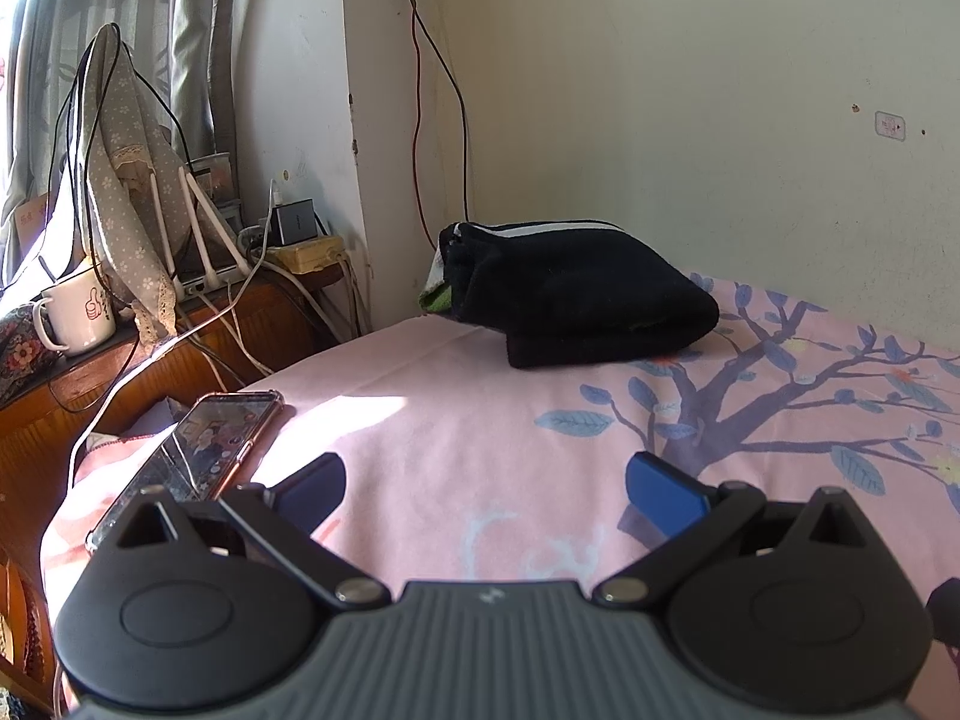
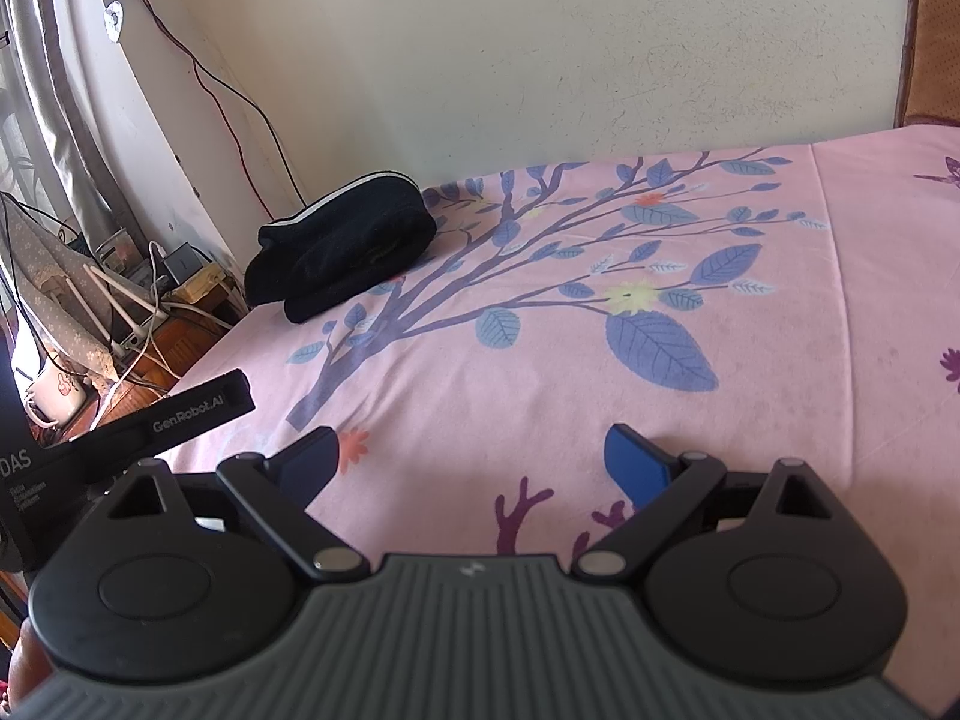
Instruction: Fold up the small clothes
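the only clear writing is "gen.robot.ai" in white on the black bar of the left tool (image 2: 198, 405), seen from the right wrist view, with "das" and smaller unreadable lines on its body; a white mug (image 1: 81, 309) on the wooden bedside desk (image 1: 180, 354) carries a thumbs-up drawing. the folded black clothes (image 1: 576, 294) lie in a stack at the far corner of the bed (image 1: 456, 420), close to the wall and the bed's left edge. the pink sheet with its blue tree print is open between the stack and both tools. a phone (image 1: 204, 450) lies at the bed's left edge just beside the left tool (image 1: 483, 483). both the left tool and the right tool (image 2: 471, 459) hover low over the sheet, level, pointing toward the wall, blue fingers spread wide and holding nothing.
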A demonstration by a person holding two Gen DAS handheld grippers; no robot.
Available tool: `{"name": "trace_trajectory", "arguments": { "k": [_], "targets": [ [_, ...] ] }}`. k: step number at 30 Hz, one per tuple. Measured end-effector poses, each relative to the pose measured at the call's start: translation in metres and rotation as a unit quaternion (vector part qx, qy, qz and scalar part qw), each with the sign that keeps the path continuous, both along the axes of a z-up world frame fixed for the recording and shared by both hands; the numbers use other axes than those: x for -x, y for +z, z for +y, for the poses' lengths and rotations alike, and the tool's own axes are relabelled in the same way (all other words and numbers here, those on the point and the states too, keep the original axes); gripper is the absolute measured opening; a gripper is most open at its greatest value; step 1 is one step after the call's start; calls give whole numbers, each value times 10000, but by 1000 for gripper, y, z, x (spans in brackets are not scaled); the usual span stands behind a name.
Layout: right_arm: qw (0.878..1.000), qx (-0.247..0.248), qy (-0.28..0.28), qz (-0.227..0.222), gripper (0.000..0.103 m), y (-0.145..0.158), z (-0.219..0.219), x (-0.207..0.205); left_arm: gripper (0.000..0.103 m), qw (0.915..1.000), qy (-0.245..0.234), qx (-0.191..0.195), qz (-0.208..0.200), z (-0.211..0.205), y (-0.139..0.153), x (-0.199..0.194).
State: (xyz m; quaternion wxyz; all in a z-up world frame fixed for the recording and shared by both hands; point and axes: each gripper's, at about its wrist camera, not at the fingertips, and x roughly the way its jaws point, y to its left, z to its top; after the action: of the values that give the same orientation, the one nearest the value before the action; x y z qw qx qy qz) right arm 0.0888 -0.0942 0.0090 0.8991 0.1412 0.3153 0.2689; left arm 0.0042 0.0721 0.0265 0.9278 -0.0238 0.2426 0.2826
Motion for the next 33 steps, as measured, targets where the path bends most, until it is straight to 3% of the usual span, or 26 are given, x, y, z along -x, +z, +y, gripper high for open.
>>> {"name": "trace_trajectory", "arguments": {
  "k": [33],
  "targets": [
    [10000,-2,-9,2,97,0,1,1,103,9997,88,156,164,4,-3,-3]
  ]
}}
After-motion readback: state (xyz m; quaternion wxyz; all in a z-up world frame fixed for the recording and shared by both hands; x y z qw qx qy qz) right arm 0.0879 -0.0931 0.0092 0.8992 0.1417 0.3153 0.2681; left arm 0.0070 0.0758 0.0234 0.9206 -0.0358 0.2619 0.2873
